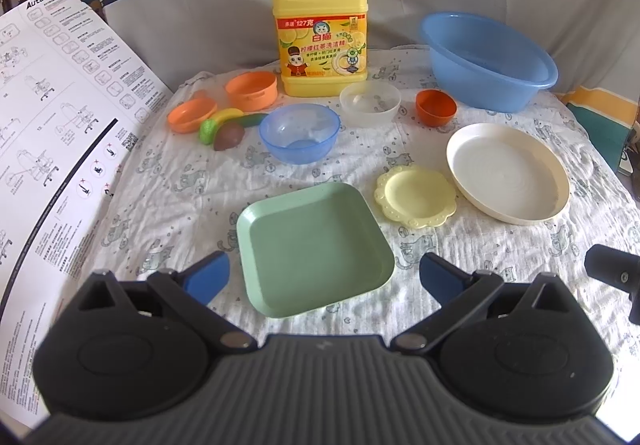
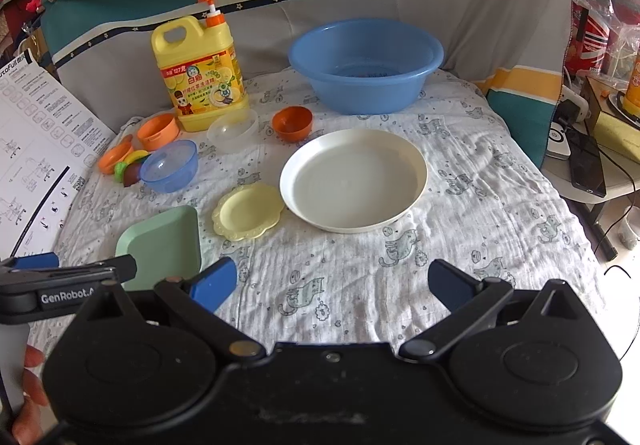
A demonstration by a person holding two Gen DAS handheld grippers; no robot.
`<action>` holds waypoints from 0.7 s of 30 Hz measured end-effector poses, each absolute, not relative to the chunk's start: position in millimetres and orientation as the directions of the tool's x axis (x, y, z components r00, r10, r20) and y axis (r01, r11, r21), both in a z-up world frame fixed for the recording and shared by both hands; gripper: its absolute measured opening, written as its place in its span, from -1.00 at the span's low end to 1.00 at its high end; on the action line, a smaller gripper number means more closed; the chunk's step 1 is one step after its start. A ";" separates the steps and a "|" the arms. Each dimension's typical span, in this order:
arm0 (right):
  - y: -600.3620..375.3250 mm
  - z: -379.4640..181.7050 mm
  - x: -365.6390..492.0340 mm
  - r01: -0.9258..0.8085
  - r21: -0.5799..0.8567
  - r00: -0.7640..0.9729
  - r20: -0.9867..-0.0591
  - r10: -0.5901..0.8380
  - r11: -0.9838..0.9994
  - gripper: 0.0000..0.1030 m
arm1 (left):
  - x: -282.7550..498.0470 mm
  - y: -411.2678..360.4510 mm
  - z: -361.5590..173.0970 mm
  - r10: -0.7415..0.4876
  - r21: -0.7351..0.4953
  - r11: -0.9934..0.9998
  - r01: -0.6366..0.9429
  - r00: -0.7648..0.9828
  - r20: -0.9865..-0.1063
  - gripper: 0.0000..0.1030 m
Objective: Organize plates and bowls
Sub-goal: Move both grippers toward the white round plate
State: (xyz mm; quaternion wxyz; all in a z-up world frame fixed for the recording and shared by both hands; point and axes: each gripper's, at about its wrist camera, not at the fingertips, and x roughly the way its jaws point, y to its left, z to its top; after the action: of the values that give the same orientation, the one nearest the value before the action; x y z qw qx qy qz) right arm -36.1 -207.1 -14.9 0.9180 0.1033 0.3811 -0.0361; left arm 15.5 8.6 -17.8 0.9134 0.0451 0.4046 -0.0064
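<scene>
Left wrist view shows nothing stacked yet: green square plate (image 1: 316,249), yellow plate (image 1: 416,195) and white plate (image 1: 508,173) lie apart, both claws wide, empty.

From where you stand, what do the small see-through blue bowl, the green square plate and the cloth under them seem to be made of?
Small blue bowl: probably thin plastic, translucent and glossy; the cloth shows through its wall.
Green square plate: likely plastic or a fibre composite, opaque with a matte, even surface and rounded moulded corners.
Cloth: a soft woven fabric, perhaps cotton muslin; it is crinkled, matte and printed with small cats.
</scene>
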 end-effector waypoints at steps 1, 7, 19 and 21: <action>-207.9 -15.5 -35.7 0.144 0.166 0.706 -0.708 0.016 0.976 1.00 | 15.8 8.6 -18.4 0.026 0.079 0.996 0.048 0.672 -0.740 1.00; -206.2 -18.2 -34.5 0.147 0.169 0.703 -0.711 0.017 0.974 1.00 | 17.5 8.0 -19.6 0.032 0.086 0.995 0.047 0.670 -0.742 1.00; -208.6 -22.9 -29.8 0.151 0.174 0.693 -0.720 0.021 0.973 1.00 | 17.6 7.5 -21.8 0.031 0.088 0.995 0.051 0.669 -0.743 1.00; -208.7 -23.8 -28.8 0.151 0.175 0.693 -0.721 0.022 0.973 1.00 | 18.1 6.1 -22.9 0.032 0.091 0.994 0.055 0.669 -0.743 1.00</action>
State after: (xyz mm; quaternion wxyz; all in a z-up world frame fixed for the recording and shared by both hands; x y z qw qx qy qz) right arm -28.8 -208.7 -23.8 0.9133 0.1109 0.3904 -0.0355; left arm 18.1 6.1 -22.9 0.9119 0.0529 0.4068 -0.0063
